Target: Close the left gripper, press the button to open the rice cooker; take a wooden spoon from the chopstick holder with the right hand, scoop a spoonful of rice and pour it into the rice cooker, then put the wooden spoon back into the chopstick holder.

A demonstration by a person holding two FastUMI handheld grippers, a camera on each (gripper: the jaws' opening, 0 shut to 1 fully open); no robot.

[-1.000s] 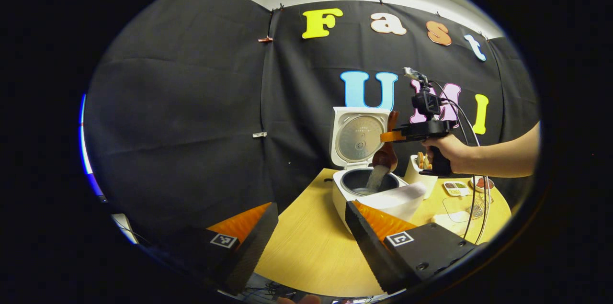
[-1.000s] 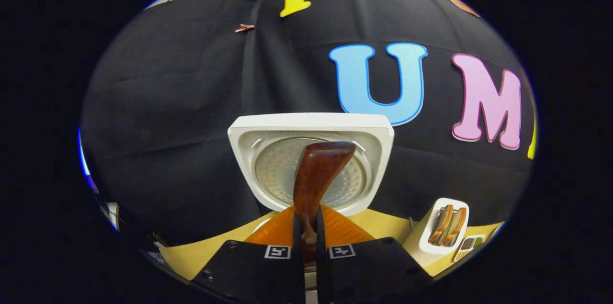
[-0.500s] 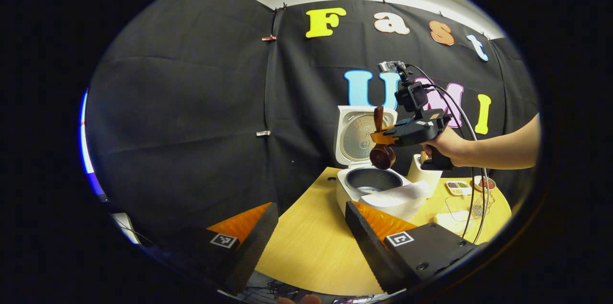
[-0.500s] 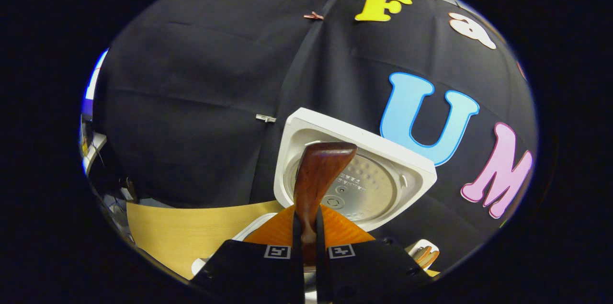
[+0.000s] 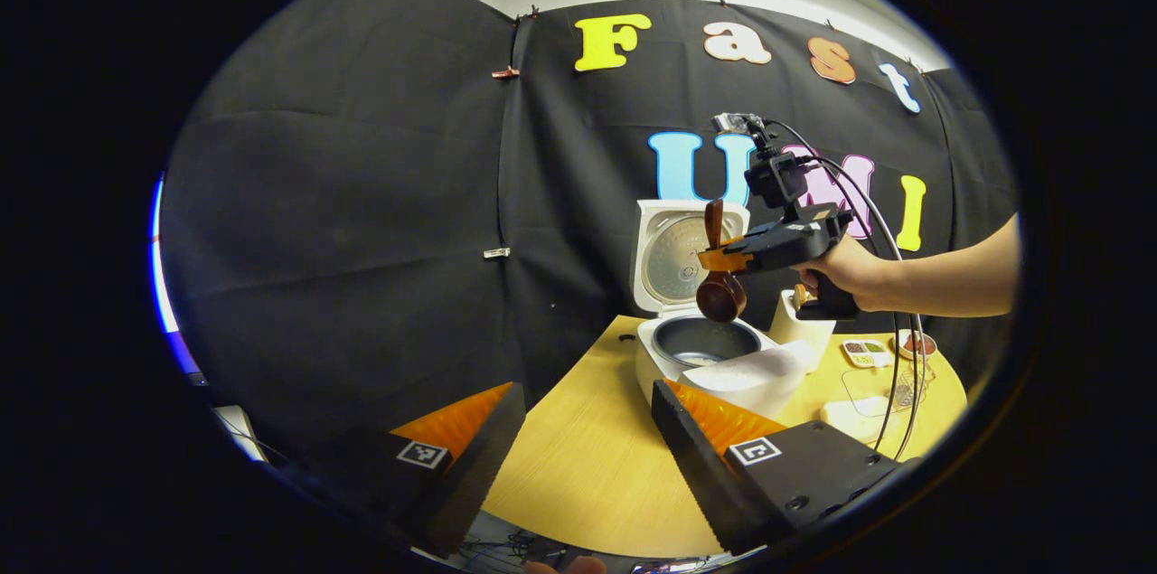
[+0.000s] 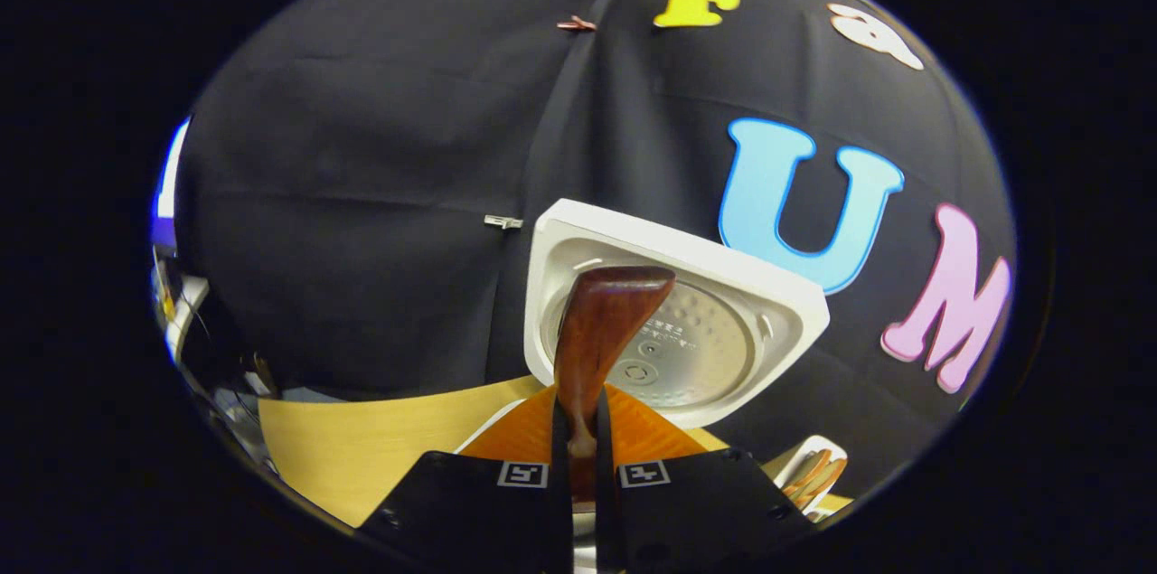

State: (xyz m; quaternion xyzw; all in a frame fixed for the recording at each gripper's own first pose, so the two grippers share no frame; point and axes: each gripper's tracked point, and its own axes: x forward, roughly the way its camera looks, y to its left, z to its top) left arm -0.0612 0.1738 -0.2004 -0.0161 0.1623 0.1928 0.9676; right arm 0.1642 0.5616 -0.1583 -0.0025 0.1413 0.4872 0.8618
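Note:
The white rice cooker [image 5: 655, 357] stands open on the table, its lid [image 5: 673, 253] raised and the dark inner pot showing. A hand holds my right gripper [image 5: 723, 260] above the pot, shut on the brown wooden spoon [image 5: 720, 296], whose bowl hangs down over the pot. In the right gripper view the spoon handle [image 6: 601, 330] rises between the shut fingers of my right gripper [image 6: 581, 456], in front of the lid [image 6: 723, 321]. My left gripper [image 5: 587, 456] is open, low over the near table, holding nothing. The white chopstick holder [image 5: 800, 328] stands right of the cooker.
A white bowl [image 5: 755, 371] sits just in front of the cooker. Small seasoning dishes [image 5: 863, 351] and a clear container [image 5: 868, 393] lie at the right of the wooden table [image 5: 578, 465]. Cables hang from the right gripper. Utensils poke out of the chopstick holder [image 6: 813, 470].
One second ago rice streamed from the spoon into the pot. The stream has stopped, and the right gripper has lifted and rolled with the spoon. My left gripper has stayed put.

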